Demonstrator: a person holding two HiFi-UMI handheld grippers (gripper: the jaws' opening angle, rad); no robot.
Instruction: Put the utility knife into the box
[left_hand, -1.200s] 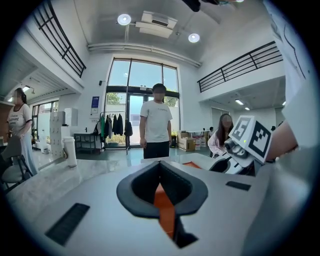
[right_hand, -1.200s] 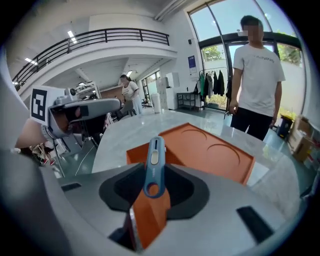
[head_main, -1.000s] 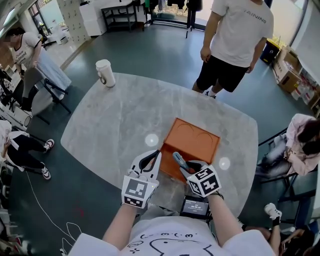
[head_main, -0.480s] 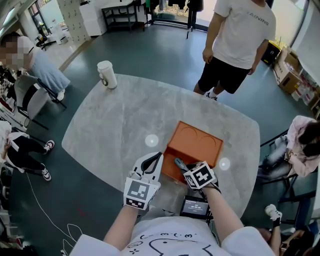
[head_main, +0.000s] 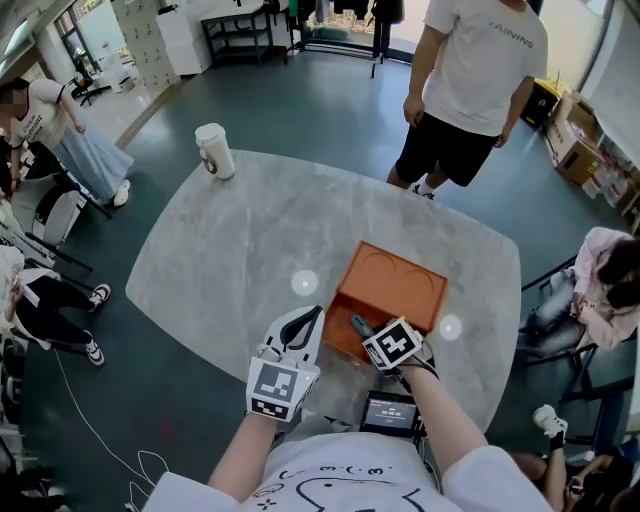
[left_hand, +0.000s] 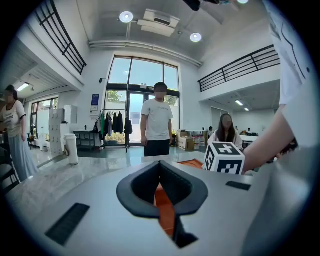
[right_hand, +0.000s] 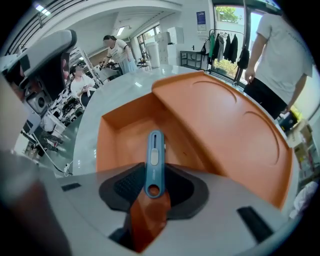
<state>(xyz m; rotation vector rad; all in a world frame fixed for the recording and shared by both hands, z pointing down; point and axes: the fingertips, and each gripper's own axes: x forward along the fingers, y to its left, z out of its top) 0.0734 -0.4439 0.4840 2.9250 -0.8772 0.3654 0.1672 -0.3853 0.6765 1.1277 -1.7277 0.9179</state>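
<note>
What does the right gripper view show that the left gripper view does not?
Only the right gripper view: the blue utility knife held in the right claw, pointing over the open orange box. Only the left gripper view: the white cup on the table and a seated person. Both: the box, the table, the standing person in a white T-shirt.

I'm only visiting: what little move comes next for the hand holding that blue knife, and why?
Probably lower it a little, then open the jaws. The right gripper is shut on the utility knife, and the knife's far end hangs over the inside of the open orange box, so it looks ready to be let go there.
</note>
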